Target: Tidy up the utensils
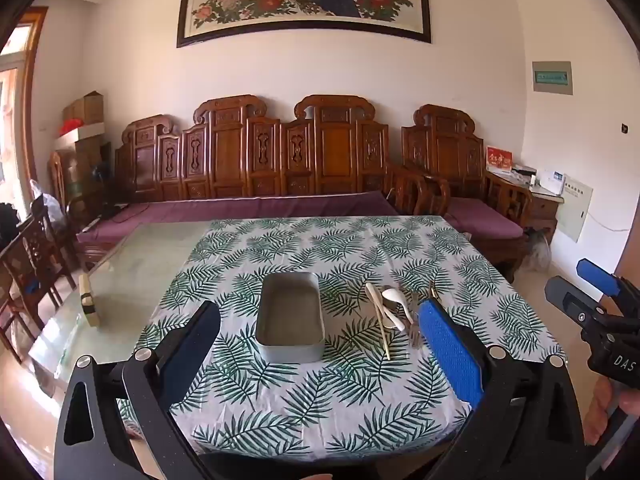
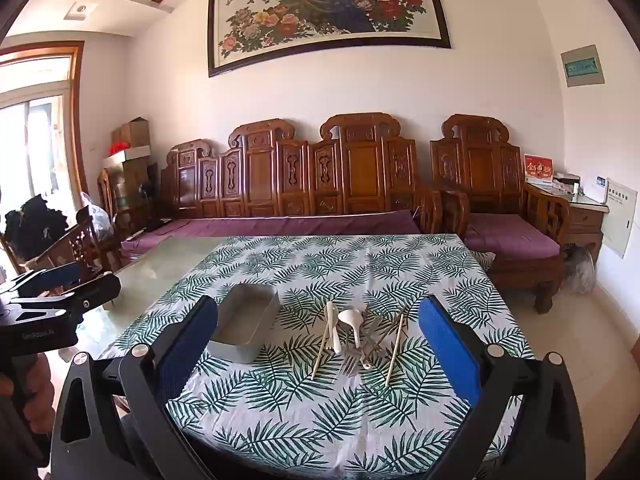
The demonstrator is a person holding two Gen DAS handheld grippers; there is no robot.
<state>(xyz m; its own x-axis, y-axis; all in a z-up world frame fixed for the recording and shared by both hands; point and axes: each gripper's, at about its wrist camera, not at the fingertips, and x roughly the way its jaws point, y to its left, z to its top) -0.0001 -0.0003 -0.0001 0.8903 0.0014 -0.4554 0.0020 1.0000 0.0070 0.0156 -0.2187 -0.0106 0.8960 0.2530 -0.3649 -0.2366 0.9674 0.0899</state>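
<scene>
left claw [image 1: 320,344]: I had it released, fingers wide, nothing between them; hovered back from the tin so both the tin and the pile sat in frame.
right claw [image 2: 320,344]: also released and holding nothing; I lined it up on the utensil pile, which sat between its fingers in the right wrist view, likely my pick side.
tin [image 1: 291,320]: one rectangular metal tin, nothing in it, standing on the tabletop [image 1: 360,412] left of the pile and apart from it; I read it as the drop target, close enough for a short carry.
utensil pile [image 2: 360,336]: loose heap on the leaf-print cloth [image 2: 312,412], pieces crossing each other, none in the tin yet.
chopsticks [image 2: 394,354]: I counted 2 pale ones, one at each edge of the heap.
white spoon [image 2: 352,322]: 1, bowl toward the far side.
white flat piece [image 2: 334,330]: 1, lying against the left chopstick; type unclear.
metal fork [image 2: 350,364]: 1 clear, tines toward me.
other metal pieces [image 2: 374,342]: overlapped under the spoon; I couldn't count them.
task state: judged not started.
small box [image 1: 89,300]: 1, on the bare glass left of the cloth, well apart from the tin; not part of the job, I'd guess.
</scene>
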